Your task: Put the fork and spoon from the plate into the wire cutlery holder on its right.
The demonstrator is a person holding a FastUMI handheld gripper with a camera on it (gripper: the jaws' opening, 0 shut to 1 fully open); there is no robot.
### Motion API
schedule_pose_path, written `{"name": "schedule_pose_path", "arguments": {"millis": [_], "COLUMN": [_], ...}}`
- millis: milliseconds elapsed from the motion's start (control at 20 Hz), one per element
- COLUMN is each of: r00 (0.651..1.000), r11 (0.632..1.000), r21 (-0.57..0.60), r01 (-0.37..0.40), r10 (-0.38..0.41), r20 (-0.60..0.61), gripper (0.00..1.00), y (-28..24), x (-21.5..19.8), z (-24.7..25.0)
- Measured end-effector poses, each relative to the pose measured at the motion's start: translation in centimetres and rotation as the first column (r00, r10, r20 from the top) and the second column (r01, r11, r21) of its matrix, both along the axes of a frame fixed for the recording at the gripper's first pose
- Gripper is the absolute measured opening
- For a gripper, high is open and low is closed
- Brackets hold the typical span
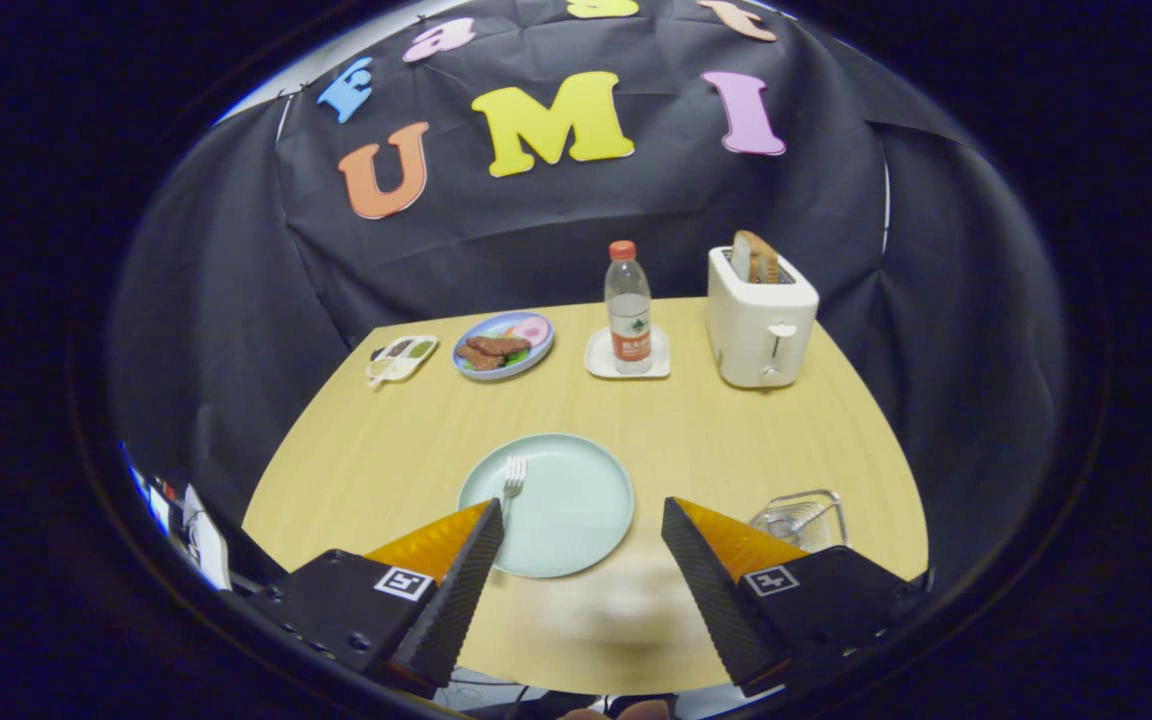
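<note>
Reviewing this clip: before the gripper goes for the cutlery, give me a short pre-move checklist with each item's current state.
1. Gripper open, nothing between its fingers: ok.
2. Fork in view on the plate, just ahead of the fingers: ok.
3. Spoon located on the plate: cannot tell.
4. Wire holder standing right of the plate: ok.
5. Bottle and toaster far beyond the plate, out of the path: ok.

My claw [583, 520] hangs with fingers spread wide, gripping nothing, over the near edge of the wooden table [386, 460]. On it: a pale green plate [566, 505] near me, a wire cutlery holder [804, 520] to its right; far off, a sauce dish [401, 358], food plate [503, 345], bottle [628, 310] on a coaster [598, 360], and toaster [761, 325].
</note>
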State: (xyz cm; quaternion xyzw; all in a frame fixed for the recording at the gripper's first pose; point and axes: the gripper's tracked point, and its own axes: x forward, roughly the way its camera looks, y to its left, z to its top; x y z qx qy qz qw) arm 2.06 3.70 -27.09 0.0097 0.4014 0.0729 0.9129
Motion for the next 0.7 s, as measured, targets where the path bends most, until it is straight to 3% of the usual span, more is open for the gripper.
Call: {"name": "schedule_pose_path", "arguments": {"millis": [400,700], "r00": [0.995,0.991], "r11": [0.993,0.989], "r21": [-0.085,-0.124], "r01": [-0.085,-0.079], "r10": [0.08,0.065], "r20": [-0.066,-0.114], "gripper": [0.97,0.96], "y": [7.0,8.5], "x": [2.0,3.1], "z": [-8.3,-12.9]}}
